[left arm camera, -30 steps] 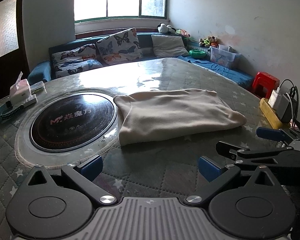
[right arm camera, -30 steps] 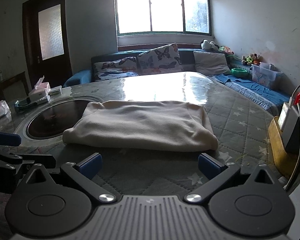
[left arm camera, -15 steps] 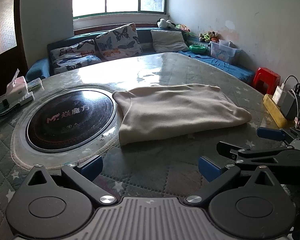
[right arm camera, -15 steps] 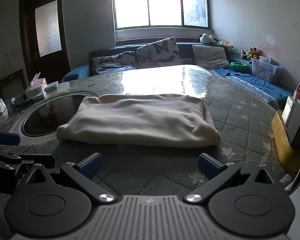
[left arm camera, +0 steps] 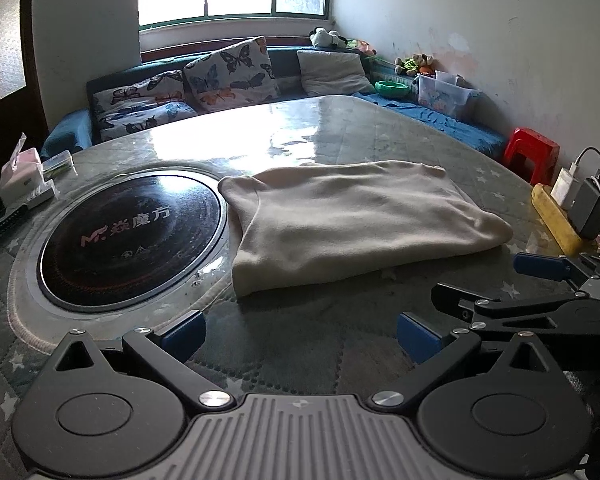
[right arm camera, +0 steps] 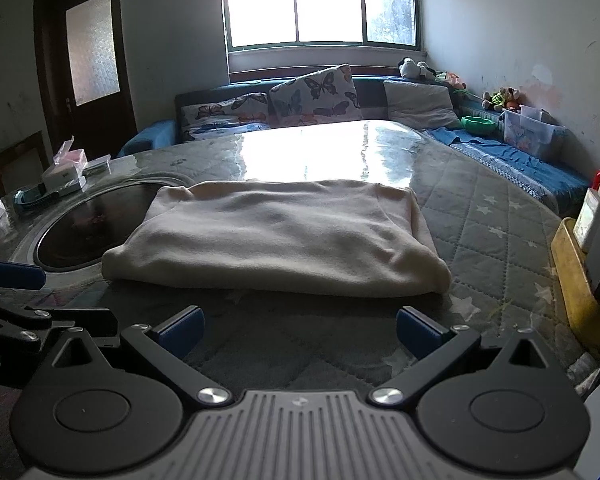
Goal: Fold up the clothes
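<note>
The cream sweater (right arm camera: 276,236) lies folded on the quilted worktop (right arm camera: 480,220), soft, light and floppy; I'd pinch its near rounded edge. Both my left tool (left arm camera: 298,336) and right tool (right arm camera: 298,330) are spread, empty (just short of it). The induction hob (left arm camera: 128,236) touches its left side.

A cream fleece garment (left arm camera: 348,224) (right arm camera: 276,236) lies folded into a thick flat rectangle on the quilted tabletop (left arm camera: 300,340), its left edge just overlapping the rim of the round black cooktop (left arm camera: 128,232).
</note>
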A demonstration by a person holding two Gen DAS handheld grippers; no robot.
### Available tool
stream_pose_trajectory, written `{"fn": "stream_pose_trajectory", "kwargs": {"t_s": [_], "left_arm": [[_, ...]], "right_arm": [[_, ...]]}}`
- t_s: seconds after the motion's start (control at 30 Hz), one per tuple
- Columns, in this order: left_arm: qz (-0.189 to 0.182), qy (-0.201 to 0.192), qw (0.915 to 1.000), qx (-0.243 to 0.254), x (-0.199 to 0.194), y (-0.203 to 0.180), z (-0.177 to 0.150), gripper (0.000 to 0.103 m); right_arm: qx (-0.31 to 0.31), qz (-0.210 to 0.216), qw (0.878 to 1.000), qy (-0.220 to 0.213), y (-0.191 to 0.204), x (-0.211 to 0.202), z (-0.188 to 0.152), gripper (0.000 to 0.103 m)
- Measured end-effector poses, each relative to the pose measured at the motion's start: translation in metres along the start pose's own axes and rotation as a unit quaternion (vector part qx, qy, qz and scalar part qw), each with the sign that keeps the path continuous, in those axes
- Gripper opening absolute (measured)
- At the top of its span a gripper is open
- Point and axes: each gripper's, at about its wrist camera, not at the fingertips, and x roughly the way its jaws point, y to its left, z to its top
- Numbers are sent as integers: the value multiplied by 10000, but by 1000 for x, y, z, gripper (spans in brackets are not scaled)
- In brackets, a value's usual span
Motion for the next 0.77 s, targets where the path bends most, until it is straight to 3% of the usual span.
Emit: {"fn": "stream_pose_trajectory", "kwargs": {"t_s": [0.77], "left_arm": [[-100, 195, 9998, -24, 28, 6, 13, 103]], "right_arm": [[41, -52, 9998, 189, -4, 25, 8, 103]]}}
